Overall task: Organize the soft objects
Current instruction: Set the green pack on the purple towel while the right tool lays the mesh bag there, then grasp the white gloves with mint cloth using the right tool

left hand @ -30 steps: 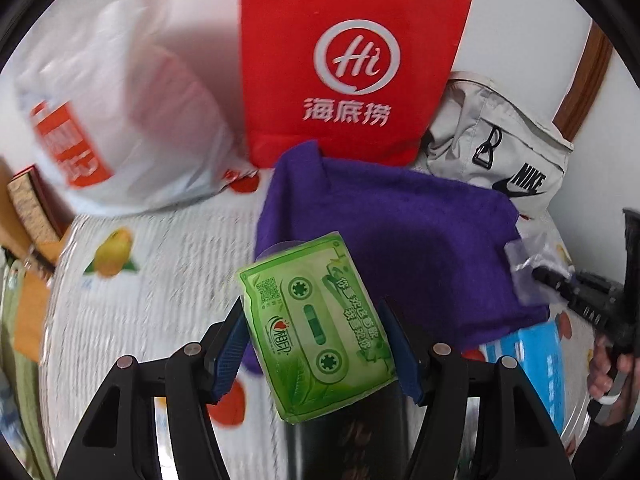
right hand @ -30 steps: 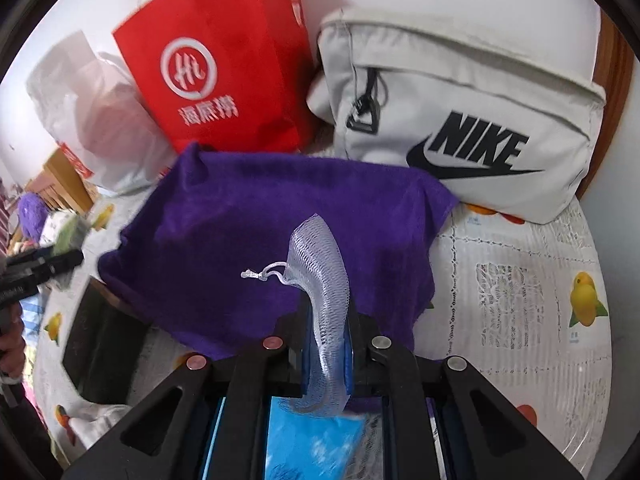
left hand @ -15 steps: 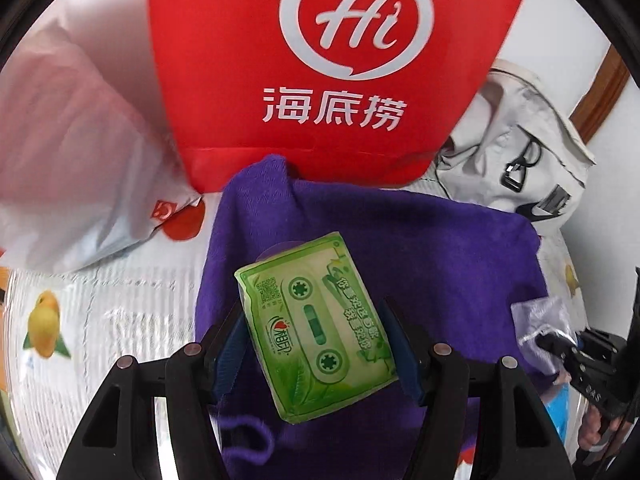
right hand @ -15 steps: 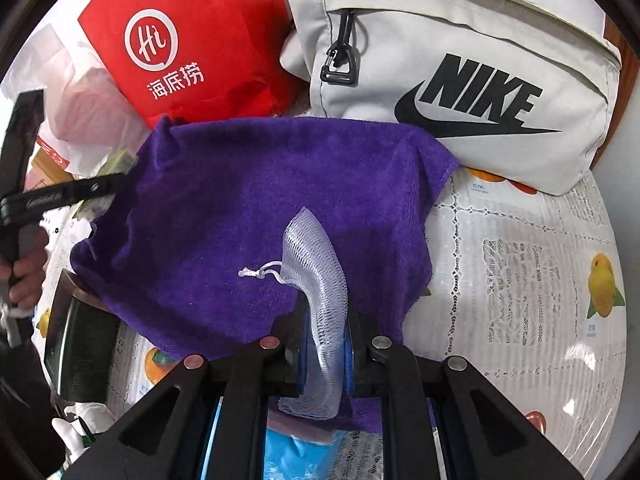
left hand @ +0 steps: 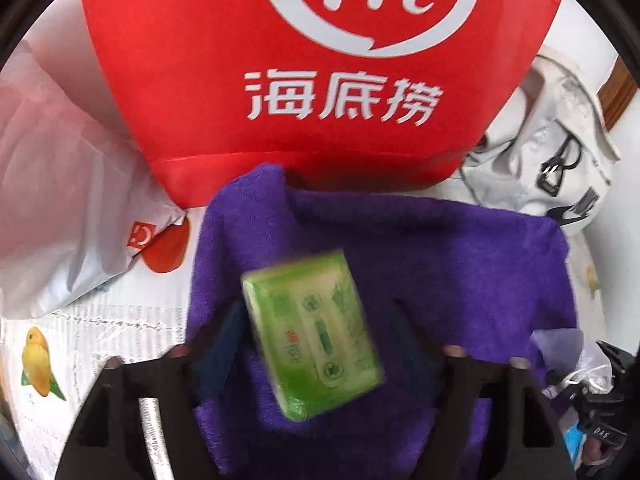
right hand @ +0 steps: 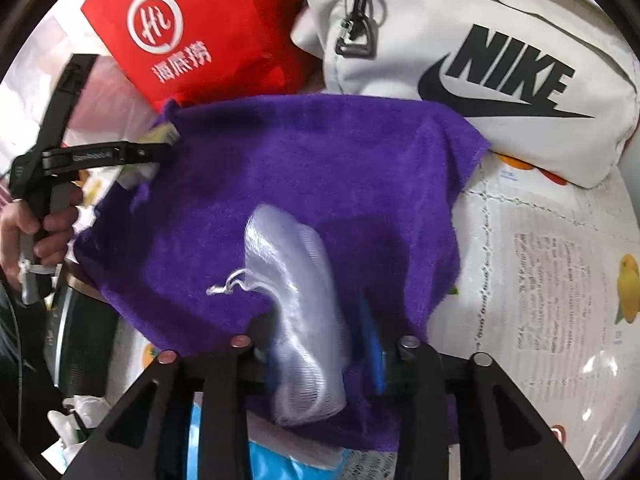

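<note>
A green tissue pack, blurred, sits tilted over the purple towel between the jaws of my left gripper. Those jaws are opening and stand clear of the pack on both sides. In the right wrist view a white mesh pouch with a short string lies on the towel between the jaws of my right gripper. These jaws are opening too, and a gap shows at the right pad. The same view shows the left gripper at the towel's far left corner, held by a hand.
A red paper bag stands behind the towel, with a white plastic bag to its left. A pale Nike bag lies behind the towel's right end. A fruit-print tablecloth covers the table. A blue packet lies near the towel's front edge.
Both grippers have sunk closer to the towel and their jaws have spread. The tissue pack and the mesh pouch are no longer clamped; the pack has dropped slightly.
</note>
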A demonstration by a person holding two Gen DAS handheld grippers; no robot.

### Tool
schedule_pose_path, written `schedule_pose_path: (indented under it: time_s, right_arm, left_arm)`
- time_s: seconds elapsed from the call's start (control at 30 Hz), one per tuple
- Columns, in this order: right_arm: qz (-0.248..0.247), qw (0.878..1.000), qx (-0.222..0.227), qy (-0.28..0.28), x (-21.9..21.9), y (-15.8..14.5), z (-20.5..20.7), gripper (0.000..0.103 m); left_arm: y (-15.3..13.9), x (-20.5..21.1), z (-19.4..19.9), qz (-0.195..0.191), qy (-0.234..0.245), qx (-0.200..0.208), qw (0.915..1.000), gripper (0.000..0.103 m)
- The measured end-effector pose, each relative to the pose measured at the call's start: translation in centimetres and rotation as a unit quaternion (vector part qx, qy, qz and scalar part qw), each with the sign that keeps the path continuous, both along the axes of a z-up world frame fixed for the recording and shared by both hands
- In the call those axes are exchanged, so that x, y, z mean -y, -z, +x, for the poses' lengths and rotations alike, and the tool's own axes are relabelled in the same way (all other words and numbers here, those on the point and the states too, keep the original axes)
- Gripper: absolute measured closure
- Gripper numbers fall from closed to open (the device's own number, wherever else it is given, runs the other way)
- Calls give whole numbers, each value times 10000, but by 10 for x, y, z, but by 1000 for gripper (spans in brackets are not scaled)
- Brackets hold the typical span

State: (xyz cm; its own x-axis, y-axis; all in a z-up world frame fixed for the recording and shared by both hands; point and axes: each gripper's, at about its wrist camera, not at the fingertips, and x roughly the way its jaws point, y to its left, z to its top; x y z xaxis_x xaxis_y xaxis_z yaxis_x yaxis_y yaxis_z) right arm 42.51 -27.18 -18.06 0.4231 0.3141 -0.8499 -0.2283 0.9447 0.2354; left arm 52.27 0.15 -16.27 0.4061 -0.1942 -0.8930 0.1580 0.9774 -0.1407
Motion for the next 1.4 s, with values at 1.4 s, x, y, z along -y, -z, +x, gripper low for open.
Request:
schedule_pose_path:
  time_s: [1.4]
  right_arm:
    - [404,9926,1078,395,-14,-98,-145,24]
  left_arm:
    - [-102,-46,-230,-790,-398,627,9941,9]
